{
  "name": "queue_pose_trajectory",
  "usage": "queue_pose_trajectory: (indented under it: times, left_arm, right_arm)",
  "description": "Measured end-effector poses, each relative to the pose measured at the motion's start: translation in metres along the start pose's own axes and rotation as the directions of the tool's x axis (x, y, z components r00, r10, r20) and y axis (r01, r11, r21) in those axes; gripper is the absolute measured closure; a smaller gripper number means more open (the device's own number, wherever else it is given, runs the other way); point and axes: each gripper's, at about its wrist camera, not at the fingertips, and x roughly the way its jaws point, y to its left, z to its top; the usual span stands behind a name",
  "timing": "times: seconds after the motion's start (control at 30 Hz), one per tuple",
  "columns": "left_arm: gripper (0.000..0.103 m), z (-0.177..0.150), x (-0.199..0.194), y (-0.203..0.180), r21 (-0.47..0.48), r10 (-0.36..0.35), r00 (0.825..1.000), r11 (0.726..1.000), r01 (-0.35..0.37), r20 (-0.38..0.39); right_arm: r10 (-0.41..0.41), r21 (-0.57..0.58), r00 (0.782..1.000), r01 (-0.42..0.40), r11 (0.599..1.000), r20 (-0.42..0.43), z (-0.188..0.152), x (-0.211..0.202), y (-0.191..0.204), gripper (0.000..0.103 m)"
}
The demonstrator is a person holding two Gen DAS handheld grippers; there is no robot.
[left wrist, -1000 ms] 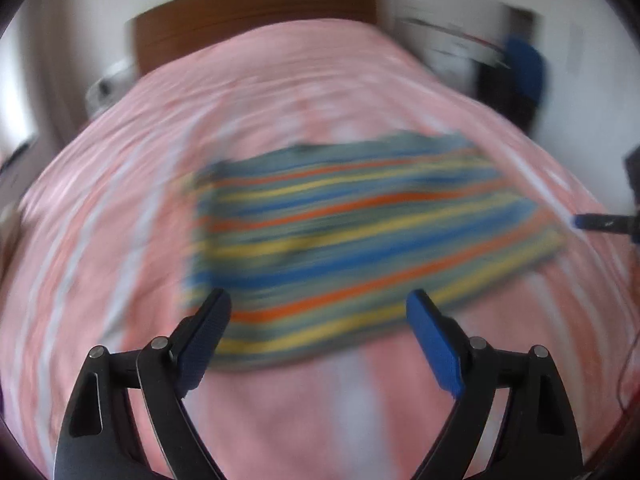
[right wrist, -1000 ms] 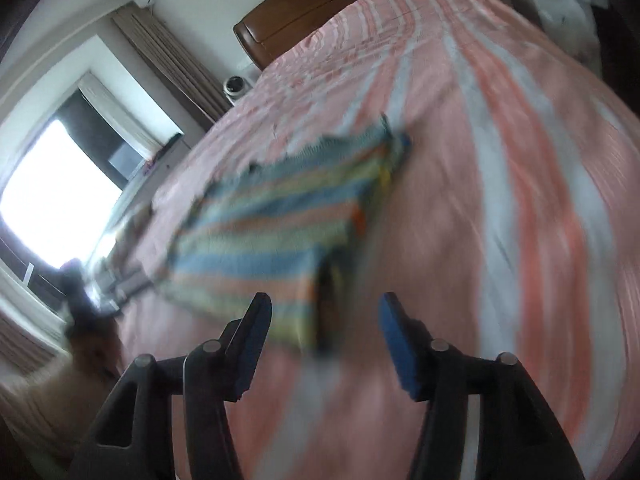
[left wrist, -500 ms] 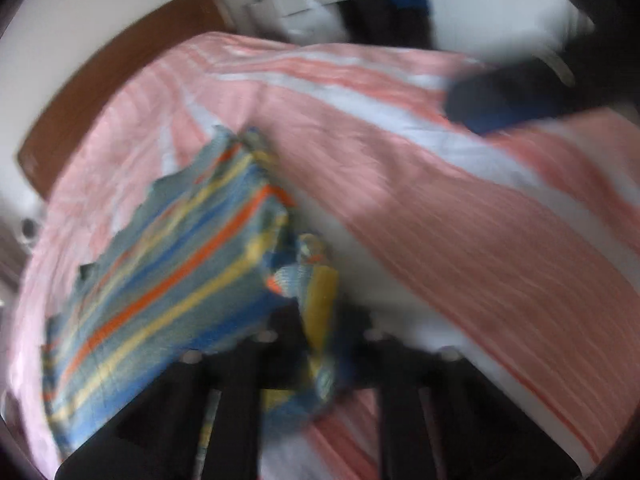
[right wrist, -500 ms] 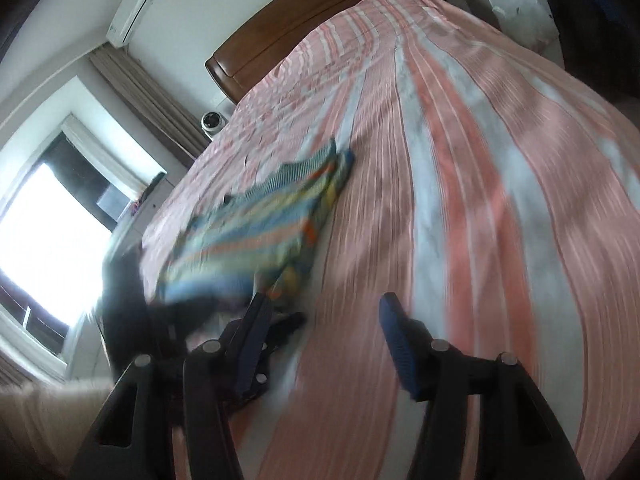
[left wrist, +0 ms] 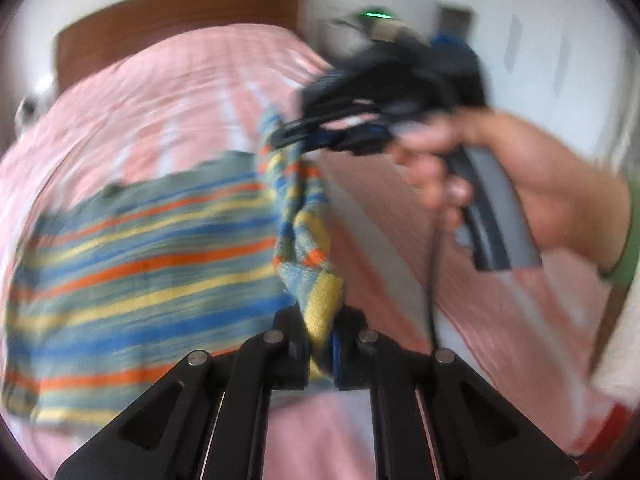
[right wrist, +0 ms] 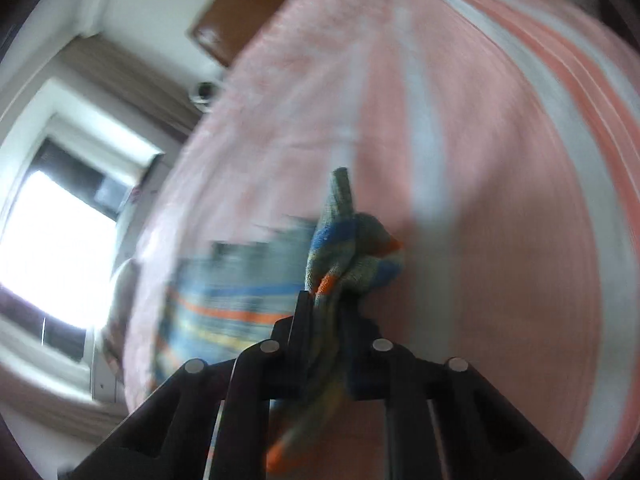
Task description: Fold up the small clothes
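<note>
The striped garment point(left wrist: 132, 264) lay spread on the pink-and-white bed point(left wrist: 180, 92), most of it still flat, with its right-hand edge gathered up off the bedspread.

The left tongs point(left wrist: 320, 340) were shut tight on the near corner of that edge, a yellow-and-grey fold of knit pinched between the jaws. The right tongs point(left wrist: 288, 136), held in the person's hand point(left wrist: 500, 184), had just been closing, and their jaws pinched the far corner of the same edge; in the right wrist view the bunched cloth point(right wrist: 352, 264) sat squeezed between the right tongs point(right wrist: 324, 344).

Holding both ends of one side looked deliberate: with two corners gripped, that edge could be lifted as a straight line and carried across the flat part, so the fold would land even instead of skewed. The rest of the cloth was left lying on the bed, probably so its weight would anchor it while the gripped side moved.

The fold itself was not yet made. Both views were blurred, so how deep each bite went into the fabric could not be told. A shallow grip might slip once the edge took tension.
</note>
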Motion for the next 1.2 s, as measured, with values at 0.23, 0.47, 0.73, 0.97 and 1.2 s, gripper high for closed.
queue_pose_trajectory:
  times: [0.23, 0.47, 0.73, 0.97, 1.2]
  left_arm:
    - [0.098, -0.02, -0.066, 0.127, -0.3, 0.09, 0.996, 0.951, -0.081, 0.015]
    - [0.096, -0.058, -0.08, 0.194, -0.424, 0.193, 0.979, 0.883, -0.2, -0.06]
    - [0.029, -0.078, -0.109, 0.199, -0.43, 0.238, 0.97, 0.871, -0.239, -0.057]
    - [0.062, -0.076, -0.1, 0.218, -0.475, 0.313, 0.941, 0.814, -0.335, -0.128]
    - [0.081, -0.098, -0.114, 0.238, -0.525, 0.341, 0.908, 0.741, -0.418, -0.242]
  right_arm:
    - [0.106, -0.166, 0.992, -0.115, 0.979, -0.062, 0.009, 0.056, 0.134, 0.089]
    - [0.086, -0.23, 0.981, -0.126, 0.965, -0.176, -0.016, 0.179, 0.223, 0.089]
    - [0.254, -0.129, 0.958, -0.271, 0.954, -0.136, -0.035, 0.189, 0.232, 0.062]
    - [0.086, -0.494, 0.975, -0.179, 0.851, -0.206, -0.1, 0.108, 0.246, 0.062]
    - [-0.212, -0.616, 0.967, 0.084, 0.783, -0.138, -0.201, 0.07, 0.185, 0.062]
